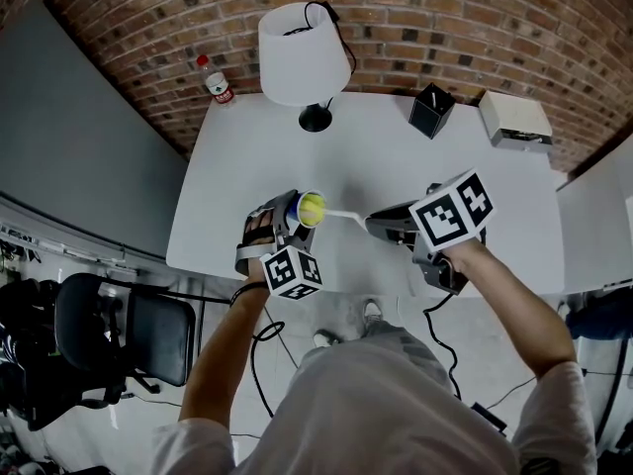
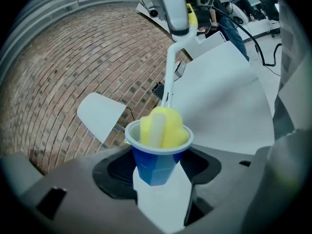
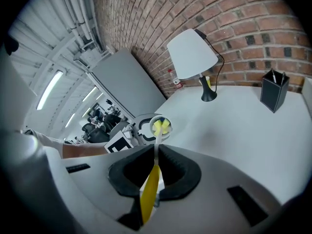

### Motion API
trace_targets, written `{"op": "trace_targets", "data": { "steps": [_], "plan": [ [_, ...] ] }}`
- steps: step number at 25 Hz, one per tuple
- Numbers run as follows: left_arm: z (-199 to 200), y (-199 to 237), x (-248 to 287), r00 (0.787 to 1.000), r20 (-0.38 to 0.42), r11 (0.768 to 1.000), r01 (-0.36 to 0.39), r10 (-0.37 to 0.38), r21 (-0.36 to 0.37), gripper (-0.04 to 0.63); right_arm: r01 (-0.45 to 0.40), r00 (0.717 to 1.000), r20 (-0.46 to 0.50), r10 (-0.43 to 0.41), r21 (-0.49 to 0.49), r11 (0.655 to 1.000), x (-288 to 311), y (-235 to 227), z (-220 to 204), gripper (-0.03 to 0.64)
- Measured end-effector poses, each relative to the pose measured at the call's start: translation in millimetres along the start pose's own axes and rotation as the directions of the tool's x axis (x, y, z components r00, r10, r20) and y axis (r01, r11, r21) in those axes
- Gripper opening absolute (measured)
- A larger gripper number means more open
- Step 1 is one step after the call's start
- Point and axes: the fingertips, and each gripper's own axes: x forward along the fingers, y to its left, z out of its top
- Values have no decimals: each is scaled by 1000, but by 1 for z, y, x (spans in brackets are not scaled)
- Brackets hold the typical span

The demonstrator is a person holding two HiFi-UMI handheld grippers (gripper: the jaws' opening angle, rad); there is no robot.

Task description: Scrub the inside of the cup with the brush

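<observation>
A blue cup (image 2: pixel 157 162) with a white rim is held over the table's near edge, and my left gripper (image 2: pixel 159 175) is shut on it. The brush's yellow sponge head (image 2: pixel 164 127) fills the cup's mouth. Its white handle (image 2: pixel 170 67) runs up to my right gripper (image 3: pixel 155 154), which is shut on the handle's yellow end (image 3: pixel 150 186). In the head view the cup (image 1: pixel 311 210) lies sideways in the left gripper (image 1: pixel 296 217), mouth toward the right gripper (image 1: pixel 382 225). The right gripper view looks straight into the cup (image 3: pixel 159 126).
On the white table (image 1: pixel 386 166) a lamp (image 1: pixel 302 52) stands at the far edge, with a black pen holder (image 1: pixel 431 110) and a white box (image 1: pixel 514 119) to its right. A bottle (image 1: pixel 216 80) stands beyond the far left corner. A black chair (image 1: pixel 129 334) is on the left.
</observation>
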Motion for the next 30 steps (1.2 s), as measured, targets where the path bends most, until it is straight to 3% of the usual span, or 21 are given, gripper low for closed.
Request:
{"op": "trace_targets", "data": {
  "steps": [9, 16, 19, 23, 30],
  "plan": [
    [-19, -1, 5, 999, -40, 995, 6, -10, -98, 287, 12, 1000, -2, -12, -25, 1000, -6, -3, -2, 26],
    [-31, -3, 11, 999, -39, 965, 20, -31, -260, 287, 26, 999, 26, -25, -34, 999, -13, -6, -1, 26],
    [-34, -7, 15, 998, -37, 938, 32, -48, -345, 287, 32, 999, 39, -30, -35, 999, -18, -8, -1, 26],
    [-37, -20, 22, 997, -22, 884, 57, -76, -464, 287, 43, 996, 84, -39, -44, 998, -24, -13, 0, 26],
    [-24, -39, 32, 994, 24, 802, 97, -103, -590, 288, 87, 983, 163, -79, -46, 995, -21, -30, -4, 26]
  ]
}}
